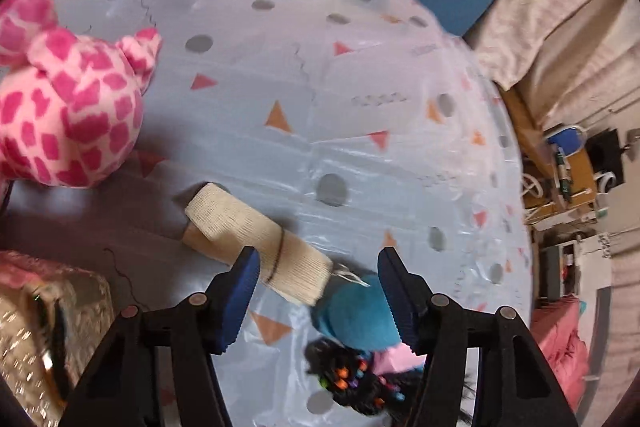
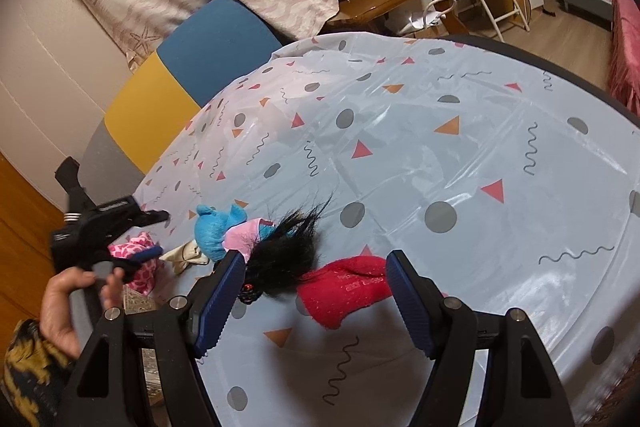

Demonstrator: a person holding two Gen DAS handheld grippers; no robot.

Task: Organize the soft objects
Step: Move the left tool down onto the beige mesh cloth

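While most of the soft things lie loose on the round counter (image 2: 460, 155) with its pale patterned plastic cover, I'd say the sorting has barely got going and nearly all of it is left. Look at the left hand-held gripper (image 1: 316, 301): jaws about half open, nothing held, tipped steeply down over a cream rolled bandage tied with a dark band (image 1: 256, 241), whose near end lies between the blue pads without touching either, as far as I can tell. Just beside it sits a bright blue plush toy (image 1: 356, 311) with black hair. Off to the side, the pink-and-white patched plush animal (image 1: 68, 107) rests well apart, near a glittery gold box (image 1: 52, 339). Over on the right hand-held gripper (image 2: 316, 299), jaws wide and empty, hovering just above a red knitted sock (image 2: 348, 287).
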